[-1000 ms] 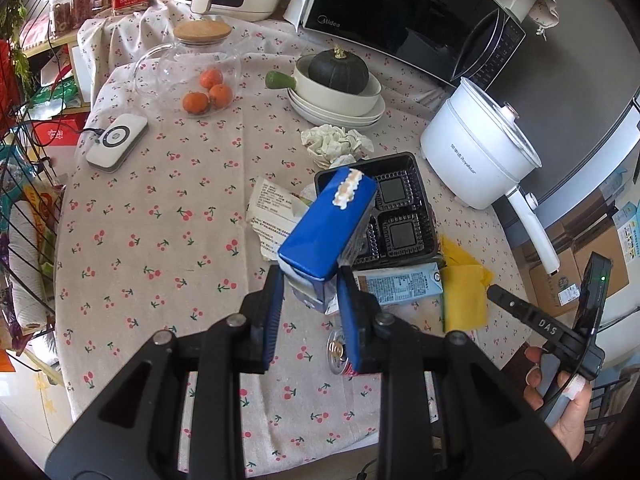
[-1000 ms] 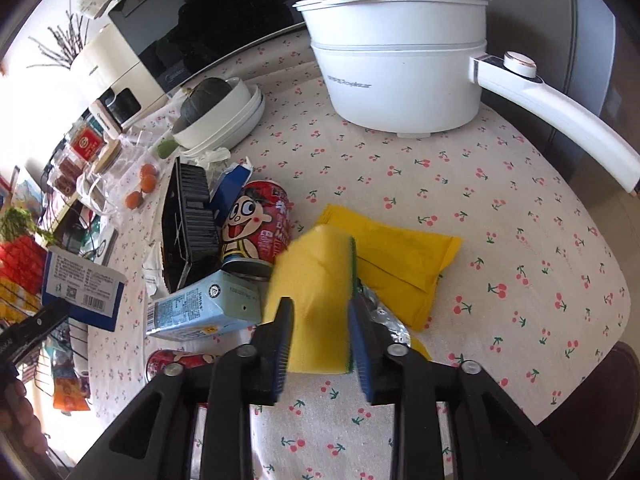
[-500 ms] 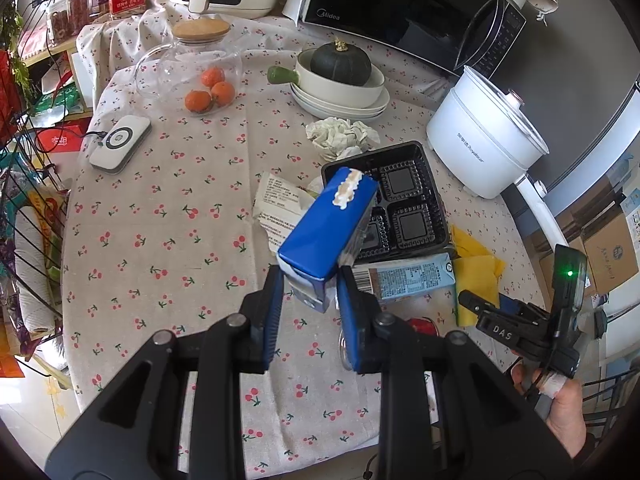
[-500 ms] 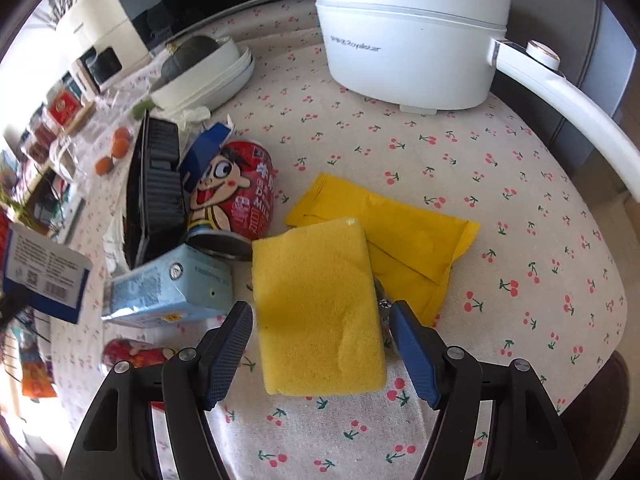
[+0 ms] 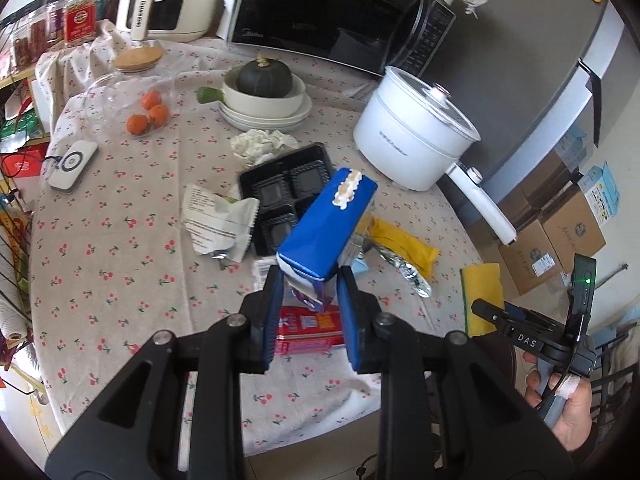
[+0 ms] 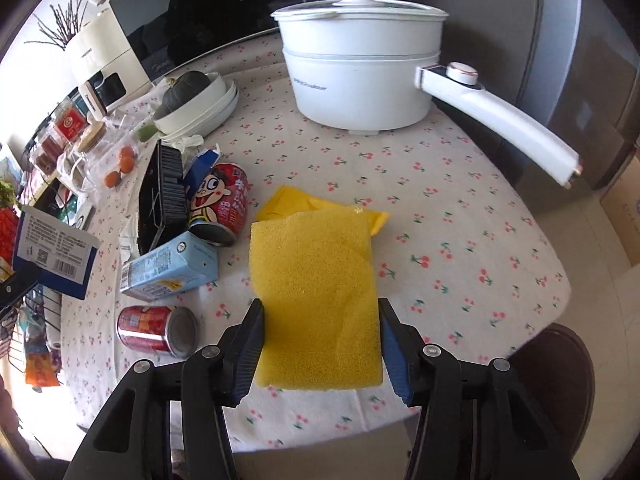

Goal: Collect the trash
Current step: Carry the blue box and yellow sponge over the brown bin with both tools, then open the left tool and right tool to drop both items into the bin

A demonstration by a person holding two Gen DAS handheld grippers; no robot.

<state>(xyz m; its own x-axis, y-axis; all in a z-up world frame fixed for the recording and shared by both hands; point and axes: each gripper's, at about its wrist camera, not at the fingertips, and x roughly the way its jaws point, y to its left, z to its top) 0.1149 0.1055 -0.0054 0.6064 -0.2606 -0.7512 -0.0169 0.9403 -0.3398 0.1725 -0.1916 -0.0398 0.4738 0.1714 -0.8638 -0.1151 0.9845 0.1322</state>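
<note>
A cluttered kitchen corner around a cloth-covered table

A round table (image 5: pixel 100 216) wore a pale cloth printed with red cherries. Behind it stood a black microwave (image 5: pixel 336 12) and a cream appliance (image 5: pixel 160 4), with a dark grey fridge (image 5: pixel 560 60) to the right. Cardboard boxes (image 5: pixel 560 236) sat on the floor beside the fridge. A wire rack (image 5: pixel 16 240) stood at the left, and bright daylight came from that side.

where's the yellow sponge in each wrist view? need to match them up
Left wrist: yellow sponge at lower right, held by the right gripper.
Right wrist: sponge at centre, between the right gripper's spread fingers.
Shared landmark: white electric pot, upper right in the left view, top centre in the right view.
</note>
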